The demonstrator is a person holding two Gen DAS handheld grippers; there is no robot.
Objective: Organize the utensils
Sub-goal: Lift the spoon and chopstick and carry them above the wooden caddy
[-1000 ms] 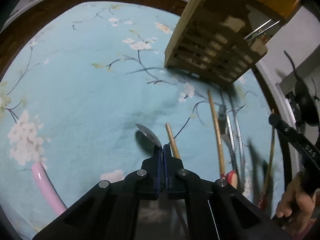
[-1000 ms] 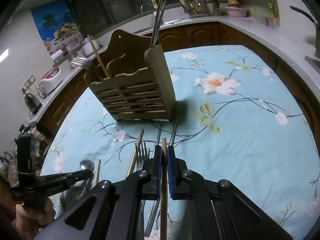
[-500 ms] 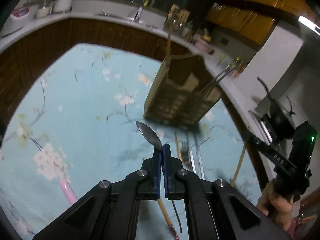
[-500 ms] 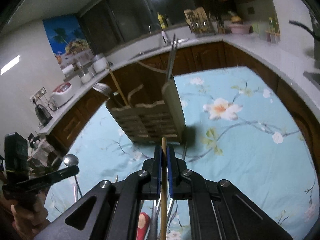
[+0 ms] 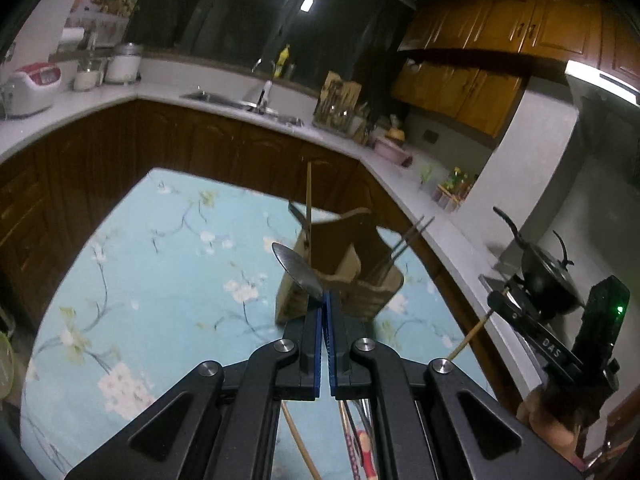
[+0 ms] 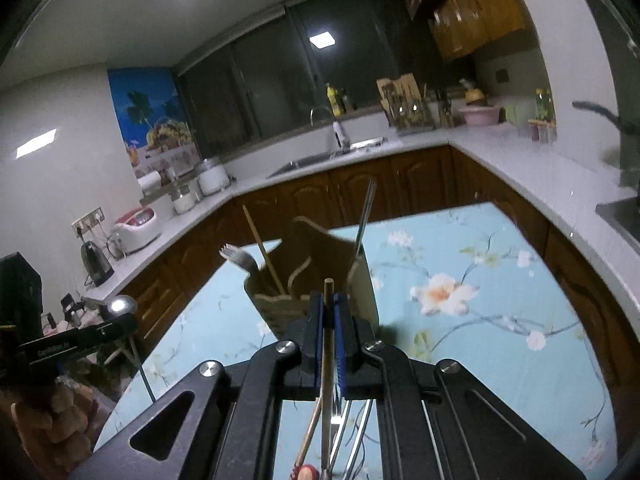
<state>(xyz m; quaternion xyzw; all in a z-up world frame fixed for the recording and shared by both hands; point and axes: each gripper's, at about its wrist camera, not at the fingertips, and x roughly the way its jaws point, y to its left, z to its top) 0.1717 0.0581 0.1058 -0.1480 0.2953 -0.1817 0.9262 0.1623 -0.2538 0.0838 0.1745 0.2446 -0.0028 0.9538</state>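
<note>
Utensil caddy point(image 6: 320, 276) w/ fork point(image 6: 239, 258), chopsticks point(image 6: 366, 216)

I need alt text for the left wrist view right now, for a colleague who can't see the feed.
The left gripper, shut on a metal spoon, is raised above a table with a light blue floral tablecloth, pointing toward a slatted wooden utensil holder. At right, the right gripper holds a wooden chopstick.

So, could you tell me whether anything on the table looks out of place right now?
Nothing is spilled or broken. The wooden holder stands upright with a fork and chopsticks in it. The only loose items are several utensils lying on the tablecloth below the grippers, not yet sorted into the holder.
</note>
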